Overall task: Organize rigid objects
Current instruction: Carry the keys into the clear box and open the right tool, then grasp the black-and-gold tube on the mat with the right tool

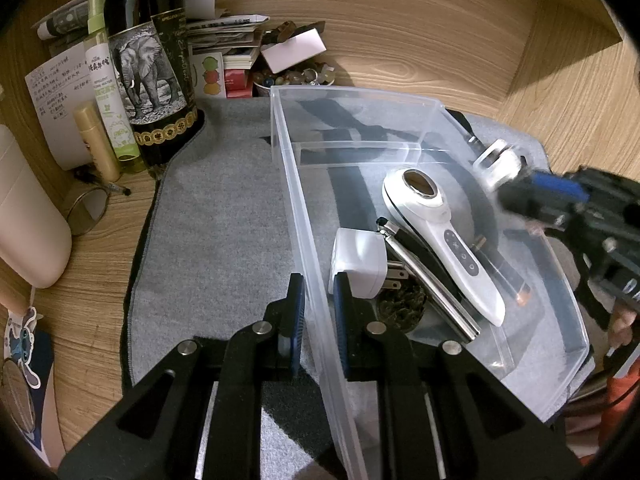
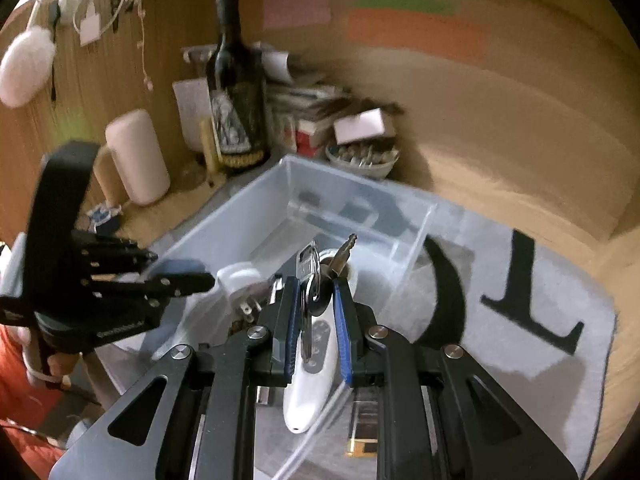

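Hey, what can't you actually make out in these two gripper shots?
- Left wrist view: what the right gripper carries is a motion-blurred white and grey smear.
- Left wrist view: the round dark item in the clear bin is half hidden under the white plug adapter and silver rod.
- Right wrist view: the keys hide the white handheld device head.

claw (image 1: pixel 319 312): black arms | blue pads | silver screws | sleeve (image 2: pixel 16 364): orange-red

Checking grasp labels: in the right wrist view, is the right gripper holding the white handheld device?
No, the right gripper is shut on a bunch of keys; the white handheld device lies in the clear bin below.
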`<state>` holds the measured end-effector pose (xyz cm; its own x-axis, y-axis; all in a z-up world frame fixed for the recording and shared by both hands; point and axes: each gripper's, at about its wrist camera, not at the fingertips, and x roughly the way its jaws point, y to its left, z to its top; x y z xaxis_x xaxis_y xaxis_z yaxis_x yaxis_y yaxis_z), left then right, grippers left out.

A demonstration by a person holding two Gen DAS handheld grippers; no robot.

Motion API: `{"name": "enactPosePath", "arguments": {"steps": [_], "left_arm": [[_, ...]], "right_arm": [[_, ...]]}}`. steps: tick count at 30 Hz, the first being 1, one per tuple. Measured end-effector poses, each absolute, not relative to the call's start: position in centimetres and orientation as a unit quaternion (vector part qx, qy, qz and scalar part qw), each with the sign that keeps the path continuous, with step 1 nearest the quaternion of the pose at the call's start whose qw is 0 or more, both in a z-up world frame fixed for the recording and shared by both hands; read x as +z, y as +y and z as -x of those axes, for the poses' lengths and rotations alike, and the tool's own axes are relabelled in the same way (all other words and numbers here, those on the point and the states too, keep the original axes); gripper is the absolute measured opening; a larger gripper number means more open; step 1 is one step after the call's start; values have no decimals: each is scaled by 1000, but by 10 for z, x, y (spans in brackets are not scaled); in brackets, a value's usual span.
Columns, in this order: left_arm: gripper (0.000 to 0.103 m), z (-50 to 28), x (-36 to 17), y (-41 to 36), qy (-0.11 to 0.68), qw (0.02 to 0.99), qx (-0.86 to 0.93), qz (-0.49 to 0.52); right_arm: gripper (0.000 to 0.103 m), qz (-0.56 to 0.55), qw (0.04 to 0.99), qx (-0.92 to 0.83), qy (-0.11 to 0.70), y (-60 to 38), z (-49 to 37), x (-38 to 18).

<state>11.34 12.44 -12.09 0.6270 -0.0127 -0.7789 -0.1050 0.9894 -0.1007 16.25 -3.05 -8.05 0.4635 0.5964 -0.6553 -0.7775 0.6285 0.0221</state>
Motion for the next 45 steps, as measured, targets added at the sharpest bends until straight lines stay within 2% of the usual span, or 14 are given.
{"name": "enactPosePath", "arguments": {"steps": [9, 15, 19, 24, 28, 38, 45], "left_arm": [[14, -113, -121, 124, 431, 899, 25, 68], [14, -114, -120, 124, 431, 899, 25, 69], [14, -114, -120, 125, 432, 899, 25, 68], [14, -114, -120, 125, 432, 899, 25, 67], [14, -114, -120, 125, 432, 899, 25, 68], [14, -114, -120, 125, 432, 899, 25, 67], [14, -114, -120, 126, 432, 899, 25, 67]], "right_arm": [[15, 163, 817, 417, 365, -15, -165, -102], [19, 171, 811, 421, 368, -12, -160, -103], [33, 171, 817, 417, 360, -14, -159, -99], [35, 164, 825, 414, 348, -22, -157, -90], [40, 158, 835, 406, 335, -30, -155, -82], [41, 134, 866, 368, 313, -67, -163, -62], [41, 125, 867, 341, 341, -92, -171, -81]]}}
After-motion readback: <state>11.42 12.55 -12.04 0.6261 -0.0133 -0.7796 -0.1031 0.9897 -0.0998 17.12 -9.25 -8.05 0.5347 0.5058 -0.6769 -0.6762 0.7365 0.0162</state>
